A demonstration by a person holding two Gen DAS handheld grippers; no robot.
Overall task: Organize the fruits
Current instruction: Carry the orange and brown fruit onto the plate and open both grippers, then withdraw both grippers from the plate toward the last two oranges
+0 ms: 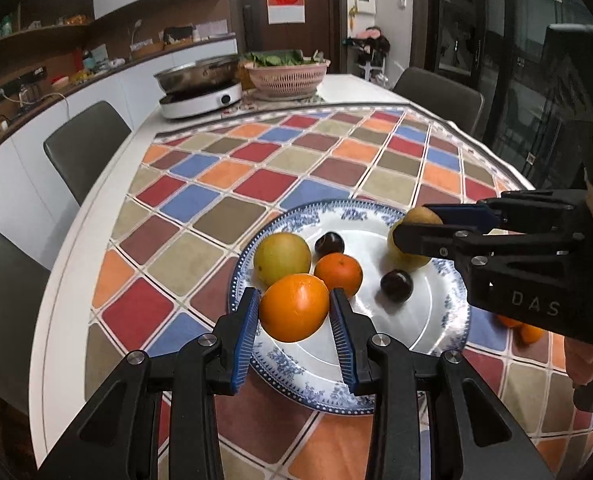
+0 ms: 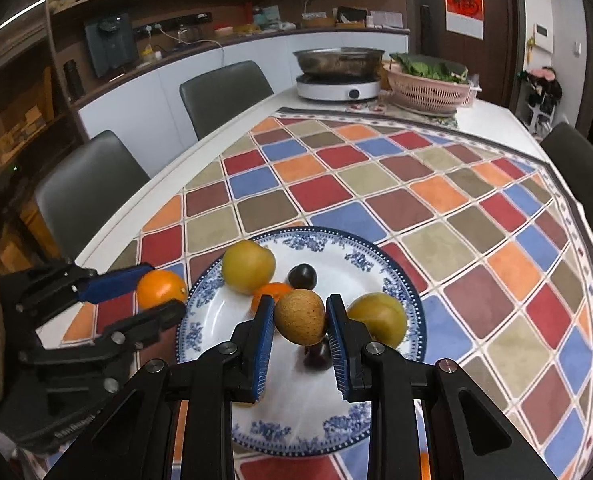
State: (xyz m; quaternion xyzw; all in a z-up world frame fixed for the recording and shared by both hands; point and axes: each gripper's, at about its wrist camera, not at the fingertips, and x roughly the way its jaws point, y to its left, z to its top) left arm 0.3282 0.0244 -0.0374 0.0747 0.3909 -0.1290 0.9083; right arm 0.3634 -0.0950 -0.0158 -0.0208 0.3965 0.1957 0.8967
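Note:
A blue-and-white plate (image 1: 436, 332) (image 2: 216, 344) lies on the checkered tablecloth. My left gripper (image 1: 295, 307) is shut on an orange (image 1: 294, 307) above the plate's near left rim; it also shows in the right wrist view (image 2: 161, 289). My right gripper (image 2: 300, 317) is shut on a brown pear (image 2: 299, 316) above the plate, seen too in the left wrist view (image 1: 416, 216). On the plate lie a yellow-green pear (image 1: 281, 258) (image 2: 248, 266), a second one (image 2: 378, 318), a tangerine (image 1: 338, 273) (image 2: 270, 291) and two dark plums (image 1: 329, 243) (image 1: 395, 285).
More oranges (image 1: 526, 330) lie on the cloth to the right, behind my right gripper. At the table's far end stand an induction cooker with a steel pan (image 1: 200, 94) and a pink basket of greens (image 1: 286, 74). Grey chairs (image 1: 84, 144) line the sides.

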